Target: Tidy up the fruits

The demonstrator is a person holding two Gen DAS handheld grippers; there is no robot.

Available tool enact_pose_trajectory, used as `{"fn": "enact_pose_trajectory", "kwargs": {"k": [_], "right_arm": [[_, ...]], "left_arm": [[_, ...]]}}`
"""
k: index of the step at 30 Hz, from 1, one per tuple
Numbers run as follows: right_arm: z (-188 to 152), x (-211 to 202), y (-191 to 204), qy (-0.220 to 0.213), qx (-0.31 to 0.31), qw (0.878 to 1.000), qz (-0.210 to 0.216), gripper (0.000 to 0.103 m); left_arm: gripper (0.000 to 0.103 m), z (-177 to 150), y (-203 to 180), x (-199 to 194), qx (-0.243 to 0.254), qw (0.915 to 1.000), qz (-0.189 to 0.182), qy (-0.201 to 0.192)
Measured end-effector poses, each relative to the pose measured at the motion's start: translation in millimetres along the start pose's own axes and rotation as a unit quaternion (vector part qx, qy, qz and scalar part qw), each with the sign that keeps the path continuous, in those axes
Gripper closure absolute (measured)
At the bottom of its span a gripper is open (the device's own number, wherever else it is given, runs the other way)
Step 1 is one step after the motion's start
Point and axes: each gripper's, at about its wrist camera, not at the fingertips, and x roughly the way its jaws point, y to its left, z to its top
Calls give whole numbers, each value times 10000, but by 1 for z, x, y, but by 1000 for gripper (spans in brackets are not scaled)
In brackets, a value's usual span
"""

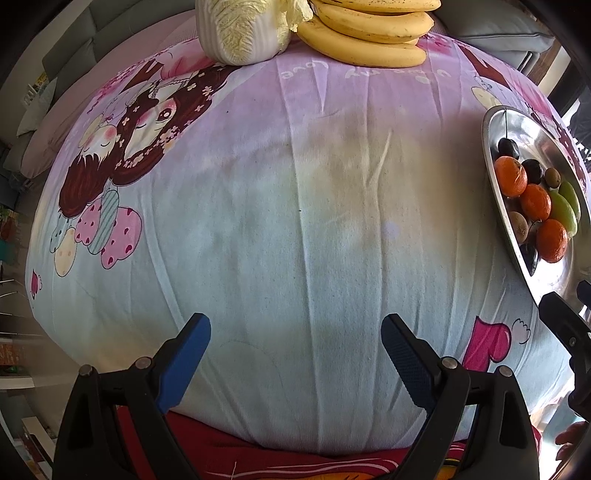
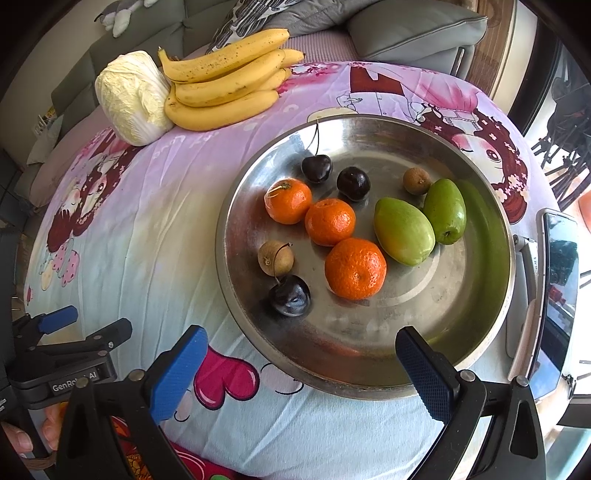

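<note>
A round steel plate (image 2: pixel 461 325) lies on the cartoon-print cloth and holds three mandarins (image 2: pixel 355 268), two green fruits (image 2: pixel 403 230), three dark cherries (image 2: pixel 289 295) and two small brown longans (image 2: pixel 275 258). The plate also shows at the right edge of the left wrist view (image 1: pixel 543 273). My right gripper (image 2: pixel 301 365) is open and empty, just before the plate's near rim. My left gripper (image 1: pixel 295 354) is open and empty over bare cloth, left of the plate; it also shows in the right wrist view (image 2: pixel 85 325). A banana bunch (image 2: pixel 225 85) lies at the far side.
A napa cabbage (image 2: pixel 133 98) lies beside the bananas (image 1: pixel 365 33) at the far edge; it also shows in the left wrist view (image 1: pixel 240 29). A phone on a stand (image 2: pixel 554 288) sits right of the plate. A grey sofa (image 2: pixel 406 29) is behind the table.
</note>
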Motion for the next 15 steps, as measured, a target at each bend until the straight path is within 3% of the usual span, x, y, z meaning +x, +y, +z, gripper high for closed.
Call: {"fn": "enact_pose_trajectory", "kwargs": {"k": [15], "right_arm": [[2,3,0,25,9,10000,3,0]], "left_arm": [[9,4,3,0,-22,10000,2,-88]]}}
